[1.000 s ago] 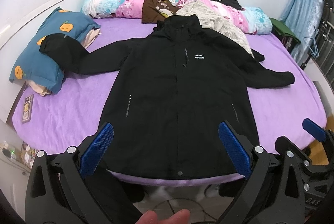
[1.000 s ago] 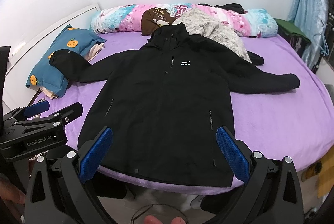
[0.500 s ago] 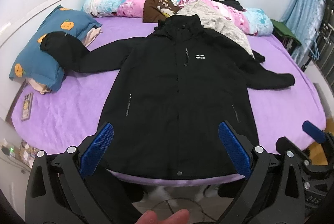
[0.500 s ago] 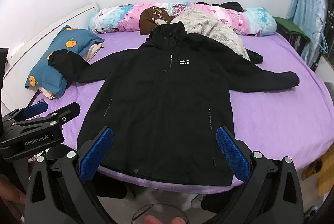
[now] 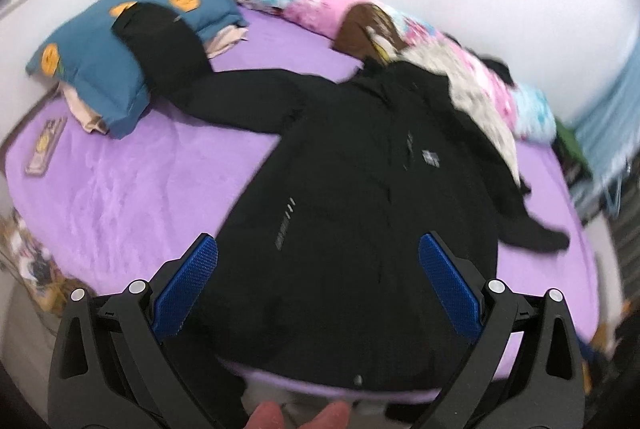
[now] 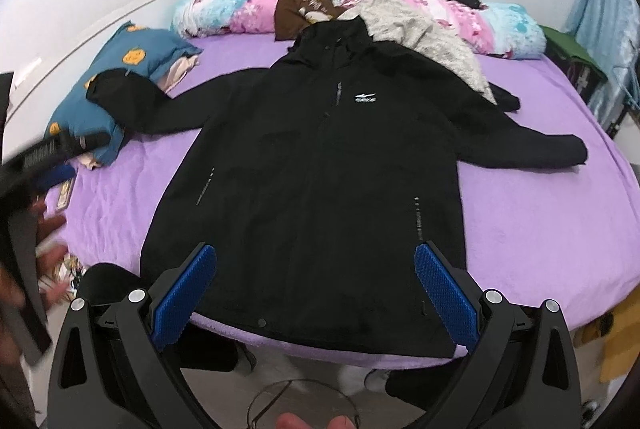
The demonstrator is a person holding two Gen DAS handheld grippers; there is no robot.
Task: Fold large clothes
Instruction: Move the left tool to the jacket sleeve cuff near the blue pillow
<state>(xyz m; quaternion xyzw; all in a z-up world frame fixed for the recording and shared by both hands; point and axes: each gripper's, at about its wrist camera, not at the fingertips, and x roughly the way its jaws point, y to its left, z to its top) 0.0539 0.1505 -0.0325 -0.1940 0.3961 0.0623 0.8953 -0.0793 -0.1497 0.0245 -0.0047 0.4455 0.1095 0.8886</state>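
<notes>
A large black jacket point(image 6: 320, 169) lies flat, front up, on the purple bed point(image 6: 540, 229), sleeves spread out. Its left sleeve end point(image 6: 120, 93) rests on a blue pillow point(image 6: 132, 57); its right sleeve point(image 6: 552, 149) lies on the sheet. In the left wrist view the jacket point(image 5: 360, 209) is blurred. My left gripper point(image 5: 318, 285) is open and empty above the jacket's lower left part. My right gripper point(image 6: 316, 285) is open and empty above the hem. The left gripper also shows blurred at the left edge of the right wrist view point(image 6: 40, 157).
A rolled floral quilt point(image 6: 400, 9), a brown garment point(image 6: 304, 9) and a grey-white garment point(image 6: 432, 37) lie at the head of the bed. A phone point(image 5: 44, 145) lies on the sheet near the left edge. A blue curtain point(image 6: 608, 9) hangs at right.
My left gripper has swung left and forward over the bed, its view now blurred and tilted. My right gripper has moved slightly closer to the hem. Both stay open.
</notes>
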